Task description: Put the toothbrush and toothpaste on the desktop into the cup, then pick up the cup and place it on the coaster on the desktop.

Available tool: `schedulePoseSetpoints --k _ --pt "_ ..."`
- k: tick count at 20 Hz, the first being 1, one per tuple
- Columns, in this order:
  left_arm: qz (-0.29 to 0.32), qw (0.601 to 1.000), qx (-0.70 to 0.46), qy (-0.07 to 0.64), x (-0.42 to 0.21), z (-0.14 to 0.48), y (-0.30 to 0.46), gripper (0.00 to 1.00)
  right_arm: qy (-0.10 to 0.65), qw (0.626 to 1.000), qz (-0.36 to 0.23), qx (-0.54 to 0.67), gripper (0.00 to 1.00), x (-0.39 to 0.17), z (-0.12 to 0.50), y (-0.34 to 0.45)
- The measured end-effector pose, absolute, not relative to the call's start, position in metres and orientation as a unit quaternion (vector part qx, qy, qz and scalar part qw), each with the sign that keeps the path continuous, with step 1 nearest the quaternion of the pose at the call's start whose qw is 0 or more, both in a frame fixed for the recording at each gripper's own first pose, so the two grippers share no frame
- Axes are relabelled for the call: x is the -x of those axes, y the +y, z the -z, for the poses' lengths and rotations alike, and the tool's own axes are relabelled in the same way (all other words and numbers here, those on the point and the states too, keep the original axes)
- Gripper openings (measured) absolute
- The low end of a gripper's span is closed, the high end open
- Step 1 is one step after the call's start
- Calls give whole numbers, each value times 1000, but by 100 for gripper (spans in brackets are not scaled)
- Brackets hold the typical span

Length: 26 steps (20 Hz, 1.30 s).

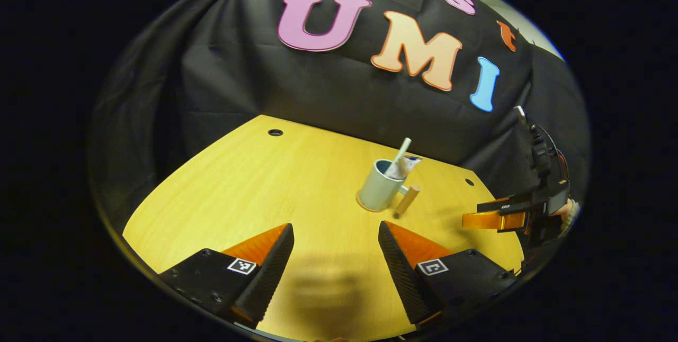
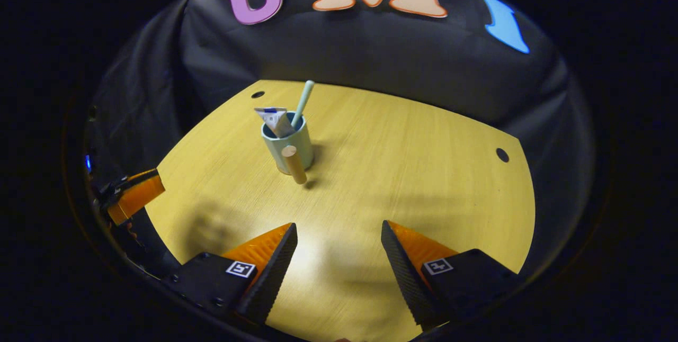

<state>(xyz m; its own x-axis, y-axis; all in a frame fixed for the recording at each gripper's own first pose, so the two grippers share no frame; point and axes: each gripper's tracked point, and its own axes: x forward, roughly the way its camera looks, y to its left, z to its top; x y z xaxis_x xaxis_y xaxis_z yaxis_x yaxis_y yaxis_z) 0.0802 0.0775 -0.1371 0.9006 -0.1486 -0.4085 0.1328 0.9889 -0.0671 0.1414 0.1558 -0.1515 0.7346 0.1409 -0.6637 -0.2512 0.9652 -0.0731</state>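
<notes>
Cup (image 2: 288,146) mid-desktop (image 2: 413,172), toothbrush (image 2: 303,101) and toothpaste (image 2: 275,119) inside, both grippers' jaws wide, empty

The left gripper (image 1: 335,236) is held low with its two fingers spread wide apart, gripping nothing. The right gripper (image 2: 339,236) is likewise held low, its fingers parted wide and empty, well apart from the left.
</notes>
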Motion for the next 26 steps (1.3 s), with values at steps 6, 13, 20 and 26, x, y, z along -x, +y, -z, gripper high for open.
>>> schedulePoseSetpoints --k 6,13,20,26 --pt "67 961 17 268 -76 164 51 94 296 951 -61 -63 99 -104 137 123" --pt "54 942 26 329 -84 190 35 94 250 964 -1 -95 99 -89 127 99" --pt "85 930 3 357 -82 208 33 94 239 964 43 -109 99 -78 128 93" --pt "106 922 -5 373 -85 216 45 94 219 967 59 -119 99 -67 125 106"
